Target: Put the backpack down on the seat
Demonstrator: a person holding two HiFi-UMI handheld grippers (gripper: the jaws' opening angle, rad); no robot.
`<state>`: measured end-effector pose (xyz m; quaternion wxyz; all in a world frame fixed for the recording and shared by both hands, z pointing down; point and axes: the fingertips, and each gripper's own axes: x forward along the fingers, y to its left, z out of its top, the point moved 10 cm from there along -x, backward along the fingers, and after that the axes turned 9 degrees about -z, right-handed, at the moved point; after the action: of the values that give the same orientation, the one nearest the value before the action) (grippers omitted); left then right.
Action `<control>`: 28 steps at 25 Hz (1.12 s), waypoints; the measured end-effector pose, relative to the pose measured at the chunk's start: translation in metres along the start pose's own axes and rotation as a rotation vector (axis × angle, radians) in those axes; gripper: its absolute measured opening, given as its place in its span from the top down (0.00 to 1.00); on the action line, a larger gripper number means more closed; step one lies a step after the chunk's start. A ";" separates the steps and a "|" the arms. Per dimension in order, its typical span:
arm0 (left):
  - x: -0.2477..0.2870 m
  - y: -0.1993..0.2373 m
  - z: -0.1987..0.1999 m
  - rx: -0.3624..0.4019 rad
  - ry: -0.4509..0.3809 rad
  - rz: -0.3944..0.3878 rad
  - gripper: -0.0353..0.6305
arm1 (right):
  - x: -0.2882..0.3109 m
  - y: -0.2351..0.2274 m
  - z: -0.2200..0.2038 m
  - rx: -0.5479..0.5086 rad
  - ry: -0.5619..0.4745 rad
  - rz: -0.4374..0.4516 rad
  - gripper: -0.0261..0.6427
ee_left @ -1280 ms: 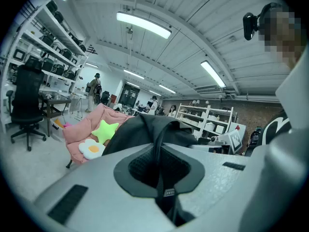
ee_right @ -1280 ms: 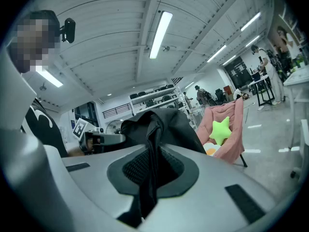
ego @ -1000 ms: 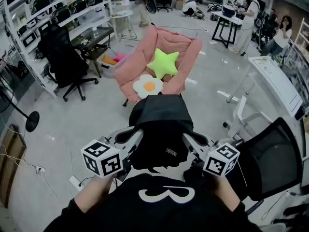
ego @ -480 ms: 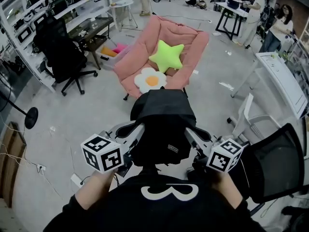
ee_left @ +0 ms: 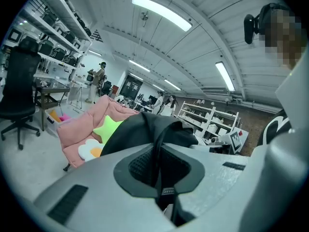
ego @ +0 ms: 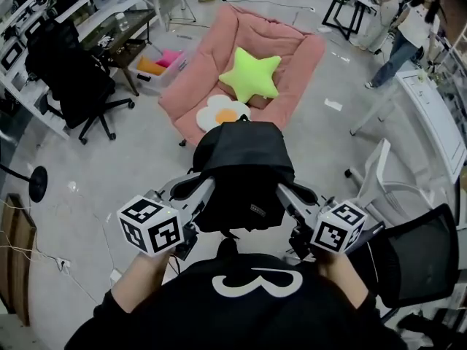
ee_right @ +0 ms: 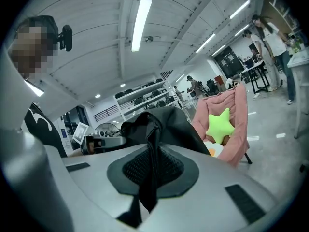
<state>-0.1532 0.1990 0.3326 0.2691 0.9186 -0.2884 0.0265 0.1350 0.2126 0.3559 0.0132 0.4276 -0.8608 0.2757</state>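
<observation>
Left gripper (ego: 206,190) and right gripper (ego: 286,194) each pinch a black strap of the black backpack (ego: 244,168), one on either side of it, and between them they hold the bag up off the grey floor (ego: 102,173) in front of the person. In the left gripper view the jaws are pressed together on a narrow strap (ee_left: 158,149) that bears a small label; in the right gripper view the jaws clamp a fold of black webbing (ee_right: 150,166) whose loose end hangs down towards the camera. The backpack hangs upright with its rounded top away from the person, on the near side of the pink padded chair (ego: 208,57) and not on it. On that chair's seat lie a lime-green star cushion (ego: 252,75) and, at the front edge, a fried-egg cushion (ego: 221,112), whose near edge the bag's top hides in the head view. A black office chair (ego: 69,79) stands to the left, a black mesh chair (ego: 412,257) close by on the right, and a white table (ego: 430,126) beyond it.
</observation>
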 end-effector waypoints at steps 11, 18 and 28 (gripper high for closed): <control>0.019 0.107 0.059 0.003 0.000 -0.007 0.91 | 0.113 -0.019 0.041 0.004 0.011 -0.025 0.92; 0.025 0.141 0.081 0.027 -0.008 0.027 0.91 | 0.154 -0.028 0.053 0.013 -0.002 -0.006 0.92; 0.048 0.188 0.115 0.036 0.000 0.067 0.91 | 0.208 -0.052 0.078 0.022 -0.004 0.032 0.92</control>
<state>-0.2278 -0.0135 0.3345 0.2516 0.9130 -0.3185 0.0407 0.0581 -0.0019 0.3671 0.0023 0.4144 -0.8645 0.2845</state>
